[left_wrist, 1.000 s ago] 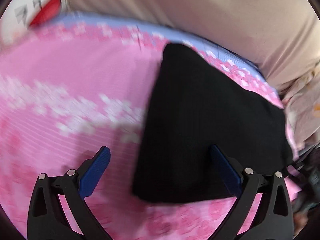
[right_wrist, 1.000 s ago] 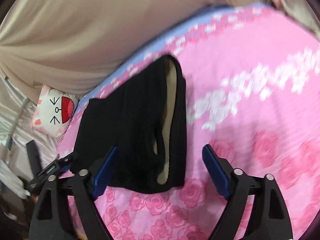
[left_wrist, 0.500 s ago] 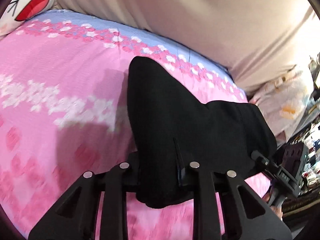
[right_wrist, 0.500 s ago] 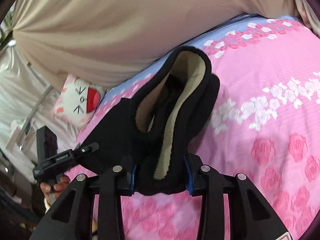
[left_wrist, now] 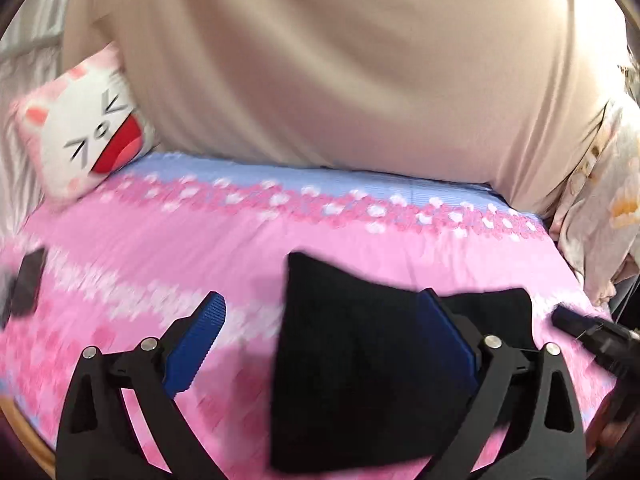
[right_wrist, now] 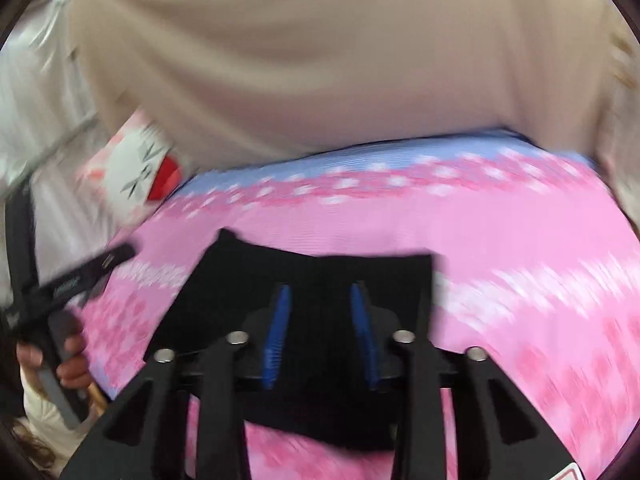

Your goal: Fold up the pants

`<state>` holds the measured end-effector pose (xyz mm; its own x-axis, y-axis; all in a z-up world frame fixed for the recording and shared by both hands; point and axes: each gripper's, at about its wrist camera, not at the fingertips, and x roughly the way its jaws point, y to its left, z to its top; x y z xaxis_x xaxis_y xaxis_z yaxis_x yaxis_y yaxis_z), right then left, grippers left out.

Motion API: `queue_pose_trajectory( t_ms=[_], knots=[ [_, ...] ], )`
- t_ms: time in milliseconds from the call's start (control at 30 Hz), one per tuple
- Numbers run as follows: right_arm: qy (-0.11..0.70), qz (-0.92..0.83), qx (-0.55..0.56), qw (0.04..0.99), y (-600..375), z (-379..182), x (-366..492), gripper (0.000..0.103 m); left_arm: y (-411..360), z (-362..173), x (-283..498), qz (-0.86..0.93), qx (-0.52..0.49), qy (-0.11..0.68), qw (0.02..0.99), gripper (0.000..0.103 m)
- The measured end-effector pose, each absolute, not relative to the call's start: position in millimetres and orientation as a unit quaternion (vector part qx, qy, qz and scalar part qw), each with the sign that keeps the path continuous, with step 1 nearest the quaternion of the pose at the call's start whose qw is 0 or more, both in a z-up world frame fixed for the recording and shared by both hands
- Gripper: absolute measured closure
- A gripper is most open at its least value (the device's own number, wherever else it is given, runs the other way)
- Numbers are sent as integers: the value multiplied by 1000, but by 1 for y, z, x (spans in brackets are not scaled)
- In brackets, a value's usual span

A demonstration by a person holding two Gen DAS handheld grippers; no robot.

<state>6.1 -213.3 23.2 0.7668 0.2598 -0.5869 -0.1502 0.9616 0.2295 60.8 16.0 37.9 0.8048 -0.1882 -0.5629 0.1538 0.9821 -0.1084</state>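
From the left wrist: left hand-held gripper [left_wrist: 322,320] spread wide, blue ribbed pads [left_wrist: 198,344] far apart, gripping nothing. Folded black fabric pants [left_wrist: 360,380] lying flat on the pink rose-patterned bed sheet [left_wrist: 160,248], below and ahead of the right-side finger, which overlaps them in view; contact impossible to judge. Beyond the sheet's lilac edge, a broad beige draped cloth [left_wrist: 340,72]. At the far left corner, a white-and-pink cartoon cat cushion [left_wrist: 84,128] with a red open mouth. At the right edge, part of the black right hand-held gripper [left_wrist: 592,336], blurred. From the right wrist: right hand-held gripper [right_wrist: 320,324] narrowed, blue pads [right_wrist: 276,332] a small gap apart, hovering over the same black pants [right_wrist: 312,280], with black fabric showing between the pads; held or merely behind, cannot tell. Pants spread flat on the pink sheet [right_wrist: 520,240]. At left, the other gripper [right_wrist: 68,284] in a hand, cat cushion [right_wrist: 140,172] behind it, beige cloth [right_wrist: 320,60] above. Strong motion blur throughout.
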Motion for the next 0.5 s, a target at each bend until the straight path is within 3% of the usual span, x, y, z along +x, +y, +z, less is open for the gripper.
queue_pose_trajectory(
  t_ms=[67, 167, 233, 367, 500],
  knots=[
    [351, 125, 65, 926, -191, 7, 43, 85, -7, 22, 93, -94, -15, 333, 938, 9],
    [380, 94, 53, 919, -195, -14, 81, 88, -22, -31, 155, -55, 4, 419, 906, 29],
    [393, 49, 49, 917, -217, -32, 97, 103, -16, -55, 173, -28, -1, 430, 902, 22],
    [394, 84, 148, 903, -262, -60, 102, 103, -6, -75, 188, -25, -12, 443, 896, 18],
    [383, 85, 158, 906, -259, -62, 100, 103, -2, -79, 191, -34, -29, 447, 893, 16]
  ],
)
